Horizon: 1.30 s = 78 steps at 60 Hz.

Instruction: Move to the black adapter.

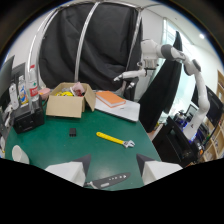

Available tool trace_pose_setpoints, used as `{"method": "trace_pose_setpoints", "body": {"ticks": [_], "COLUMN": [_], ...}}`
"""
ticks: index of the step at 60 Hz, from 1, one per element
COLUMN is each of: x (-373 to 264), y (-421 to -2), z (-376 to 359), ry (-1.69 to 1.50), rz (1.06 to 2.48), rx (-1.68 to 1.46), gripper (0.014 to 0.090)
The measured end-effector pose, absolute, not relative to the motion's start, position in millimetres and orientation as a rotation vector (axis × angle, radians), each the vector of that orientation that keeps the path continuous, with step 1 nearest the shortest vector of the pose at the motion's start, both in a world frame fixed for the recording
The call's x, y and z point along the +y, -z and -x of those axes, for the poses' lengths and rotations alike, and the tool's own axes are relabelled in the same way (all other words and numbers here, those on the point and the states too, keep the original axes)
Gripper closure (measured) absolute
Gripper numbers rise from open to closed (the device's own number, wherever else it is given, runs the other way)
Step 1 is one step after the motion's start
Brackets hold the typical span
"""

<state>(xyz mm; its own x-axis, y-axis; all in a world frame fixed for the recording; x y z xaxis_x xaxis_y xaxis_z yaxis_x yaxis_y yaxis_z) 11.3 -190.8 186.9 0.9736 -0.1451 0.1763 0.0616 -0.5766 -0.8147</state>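
The black adapter (73,132) is a small dark block lying on the green table (100,150), beyond my fingers and a little to the left of them, in front of the cardboard box (67,104). My gripper (114,170) is open, its two pale fingers (75,170) spread wide above the table's near side with nothing held. A black-handled knife (107,180) lies on the table between the fingertips.
A yellow adjustable wrench (115,139) lies right of the adapter. The open cardboard box holds several items. An orange book (110,99) rests on white paper behind. Bottles (31,85) and a black case (27,120) stand at the left. A white robot arm (165,55) stands beyond the table.
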Motion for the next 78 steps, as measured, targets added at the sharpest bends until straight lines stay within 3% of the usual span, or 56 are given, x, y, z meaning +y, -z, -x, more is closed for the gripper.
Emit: {"method": "trace_pose_setpoints", "body": {"ticks": [17,34,51,78], "x": [-223,-248,-180,-69], "y": [-191,-149,-126,-71], "z": [-17,36,97,136], "ry": [0.242,0.146,0.037,0.03], "rz": [2.168,2.252,2.231,2.237], "rx": [0.093,0.051,0.017,0.03], "gripper": [0.0186,0.0188,0.0183,0.0188]}}
